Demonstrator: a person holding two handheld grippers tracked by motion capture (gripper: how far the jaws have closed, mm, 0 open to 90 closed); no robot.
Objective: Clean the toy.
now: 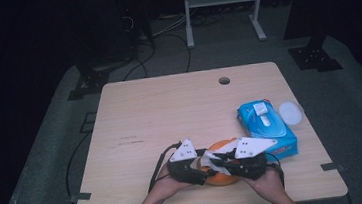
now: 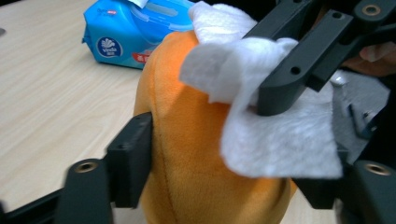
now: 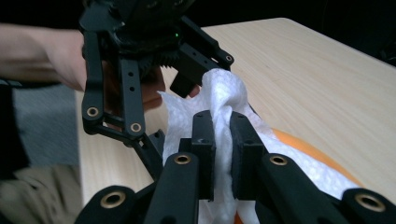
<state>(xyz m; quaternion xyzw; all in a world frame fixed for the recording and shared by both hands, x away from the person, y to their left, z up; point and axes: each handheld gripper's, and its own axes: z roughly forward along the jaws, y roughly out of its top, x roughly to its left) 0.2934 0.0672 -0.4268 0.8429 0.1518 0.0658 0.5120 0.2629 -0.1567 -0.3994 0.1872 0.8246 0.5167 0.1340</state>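
While the left gripper braced the orange plush toy between its half-open jaws, one pad pressing each flank, the toy stood at the near edge of the worktop, its long axis rising away from those jaws. The right gripper had its jaws pinched nearly shut on a bunched white wipe, which draped over the toy's upper side. The wipe thus lay directly against the plush, so the right hand was placed for the rubbing. Farther off lay the blue wipe pack.
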